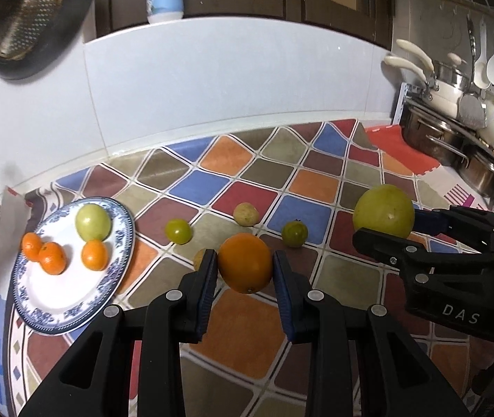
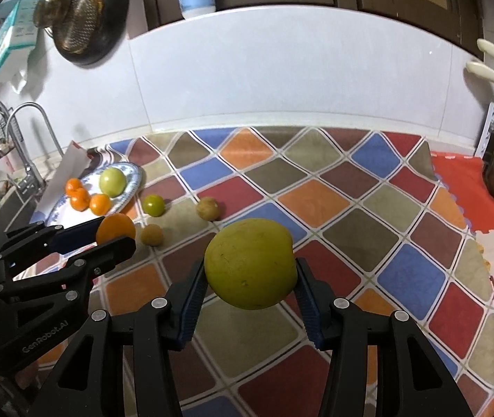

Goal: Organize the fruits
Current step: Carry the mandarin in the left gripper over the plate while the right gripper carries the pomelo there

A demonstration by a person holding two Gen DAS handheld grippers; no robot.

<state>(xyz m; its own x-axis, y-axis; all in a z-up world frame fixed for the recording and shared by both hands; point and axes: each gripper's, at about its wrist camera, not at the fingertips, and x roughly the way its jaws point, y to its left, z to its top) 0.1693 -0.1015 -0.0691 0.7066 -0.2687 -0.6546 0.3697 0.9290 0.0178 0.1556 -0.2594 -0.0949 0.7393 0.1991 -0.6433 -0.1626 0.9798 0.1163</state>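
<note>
An orange [image 1: 245, 263] sits clamped at centre frame in the left gripper [image 1: 245, 278], jaws closed narrow on its two sides and holding it clear above the checkered surface [image 1: 309, 180]. Over at right of that view, the right gripper [image 2: 251, 288] has its jaws spread wider around a big yellow-green fruit [image 2: 250, 263], pads pressing both flanks, also off the surface.

At lower left of the left wrist view lies the blue-patterned plate [image 1: 118, 271], carrying a green fruit [image 1: 92, 222] and three small oranges [image 1: 94, 254]. Loose on the surface between plate and grippers: two small green fruits [image 1: 178, 231], a tan one [image 1: 245, 213], and another tan one [image 2: 152, 234] that the left jaws half hide in the left wrist view, but the right wrist view shows it whole.

Only the right wrist view catches the sink taps [image 2: 27, 139] at far left; only the left one shows the steel pots [image 1: 455, 146] at upper right.
</note>
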